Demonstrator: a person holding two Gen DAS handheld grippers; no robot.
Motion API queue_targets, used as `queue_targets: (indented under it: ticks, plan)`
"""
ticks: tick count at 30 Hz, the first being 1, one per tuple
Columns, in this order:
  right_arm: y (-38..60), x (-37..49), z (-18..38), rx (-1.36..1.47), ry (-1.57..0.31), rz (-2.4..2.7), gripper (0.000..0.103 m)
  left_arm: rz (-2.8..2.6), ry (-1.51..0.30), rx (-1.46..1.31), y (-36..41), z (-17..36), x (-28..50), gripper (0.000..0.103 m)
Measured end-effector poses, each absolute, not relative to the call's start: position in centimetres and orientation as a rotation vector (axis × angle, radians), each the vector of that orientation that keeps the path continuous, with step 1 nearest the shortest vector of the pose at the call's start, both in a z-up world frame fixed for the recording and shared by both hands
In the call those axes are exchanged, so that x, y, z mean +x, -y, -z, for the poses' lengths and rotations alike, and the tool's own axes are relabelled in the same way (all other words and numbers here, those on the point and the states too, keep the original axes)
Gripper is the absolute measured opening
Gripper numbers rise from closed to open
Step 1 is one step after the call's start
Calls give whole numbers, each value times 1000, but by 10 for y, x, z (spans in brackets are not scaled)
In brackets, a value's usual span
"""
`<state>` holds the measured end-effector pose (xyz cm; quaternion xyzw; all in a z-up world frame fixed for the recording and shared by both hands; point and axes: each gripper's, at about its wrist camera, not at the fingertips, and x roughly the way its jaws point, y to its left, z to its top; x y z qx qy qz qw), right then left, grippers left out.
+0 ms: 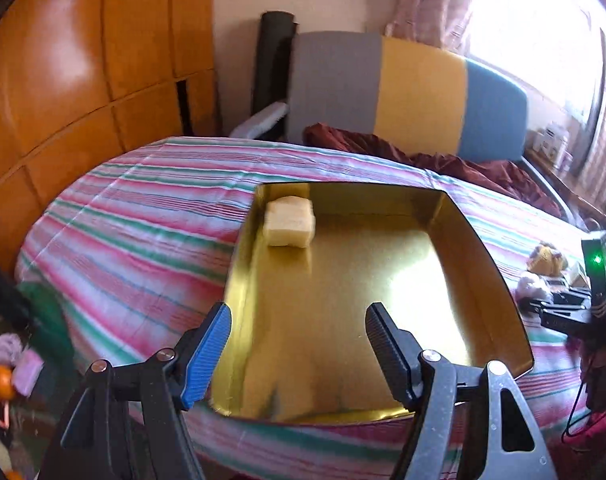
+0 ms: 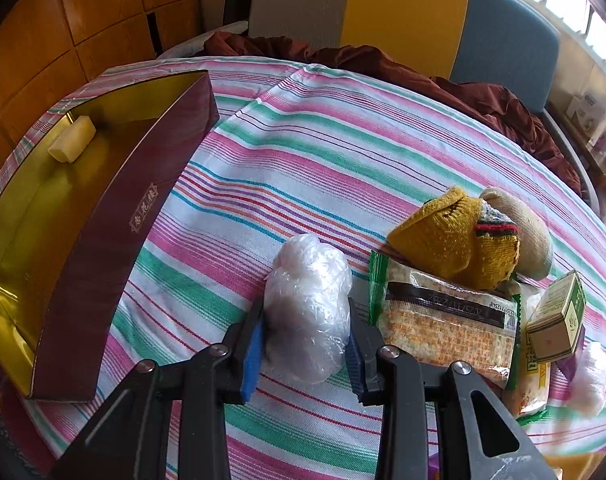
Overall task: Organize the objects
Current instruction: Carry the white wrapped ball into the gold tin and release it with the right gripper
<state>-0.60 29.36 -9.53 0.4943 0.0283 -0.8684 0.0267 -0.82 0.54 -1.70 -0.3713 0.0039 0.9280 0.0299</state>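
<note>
- Nearest in the right wrist view, the right gripper point(image 2: 305, 344) has its fingers on either side of a crumpled clear plastic bundle point(image 2: 309, 308), pressing its flanks; it looks grasped while resting on the striped cloth point(image 2: 303, 152).
- Just right of the bundle lie a cracker packet point(image 2: 443, 328), a small green box point(image 2: 557, 320) and a knitted yellow toy point(image 2: 459, 236).
- Left of the bundle stands the maroon box point(image 2: 115, 240) with its gold interior (one pale block point(image 2: 73, 138) sits at its far end).
- Likely step: picking up the bundle. The next move calls for lifting it over the box's wall and releasing inside.
- Only the left wrist view shows the left gripper point(image 1: 299, 344), fingers spread and holding nothing, hovering over the box's point(image 1: 483, 264) near end; the bundle is not visible there.
- Farthest, a grey, yellow and blue chair back point(image 1: 419, 92) stands beyond the box.
</note>
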Motion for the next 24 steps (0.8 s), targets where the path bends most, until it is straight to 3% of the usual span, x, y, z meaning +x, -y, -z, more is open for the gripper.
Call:
queue_targets:
  ticks: [15, 19, 24]
  plan:
    - [-291, -2, 95, 1513, -101, 2706, 36, -2921, -15, -1112, 11, 13, 2, 69]
    - [-291, -5, 95, 1542, -103, 2707, 36, -2900, -9, -1131, 13, 16, 5, 61]
    - [-288, -2, 95, 1542, -118, 2729, 36, -2936, -41, -1135, 15, 17, 10, 61]
